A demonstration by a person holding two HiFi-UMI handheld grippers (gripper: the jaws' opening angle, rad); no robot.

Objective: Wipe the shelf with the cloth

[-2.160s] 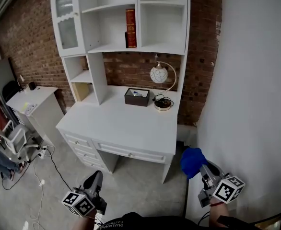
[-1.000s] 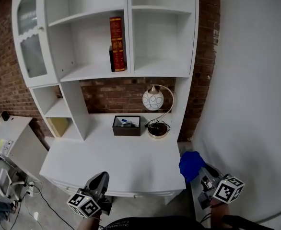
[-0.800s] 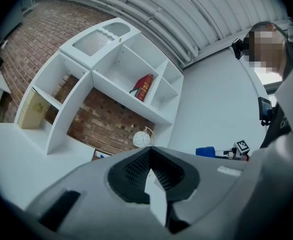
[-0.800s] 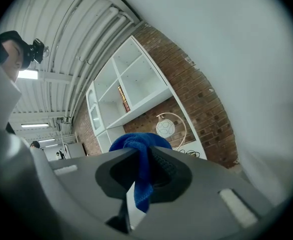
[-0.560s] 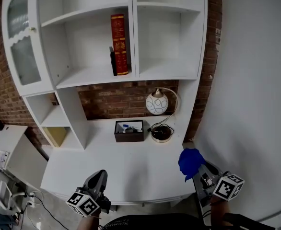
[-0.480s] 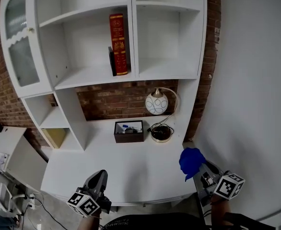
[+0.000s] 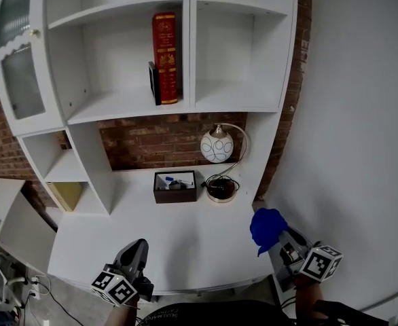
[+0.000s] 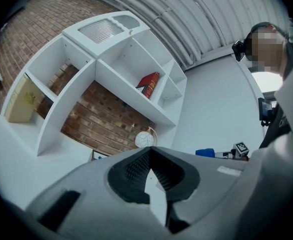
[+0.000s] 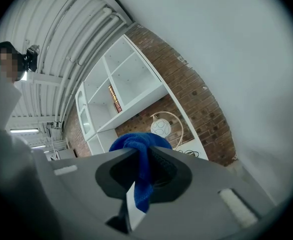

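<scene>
Head view, right side: my right gripper [image 7: 282, 242] hangs low off the right front corner of the desk top [image 7: 185, 240], with the blue cloth [image 7: 266, 225] bunched at its tip.
Head view, left side: my left gripper [image 7: 135, 251] sits low at the desk's front edge, pointing at the hutch and carrying nothing.
Head view, target: the shelf [image 7: 128, 104] is well above both grippers. A red book [image 7: 165, 49] stands upright on it against the divider, and the board to the right of the divider is bare.
Head view, desk: a globe lamp [image 7: 216, 146] and a dark box [image 7: 175, 187] stand near each other at the back, under the shelf.
Left gripper view: my 2 jaws are closed together with nothing between them. The cloth shows as a small blue patch far off to the right.
Right gripper view: my jaws are clamped on the cloth. 1 fold hangs down between them and the bulk bulges out past the tips.
Cloth position: well apart from the shelf, touching no surface.
Step in hand: I judge this as the approach, with the cloth gripped and no wiping begun.
Next move: I need to lift the right gripper up and forward to shelf height, press the cloth flat on the board and sweep it, keeping clear of the lamp on the way up and of the book.
</scene>
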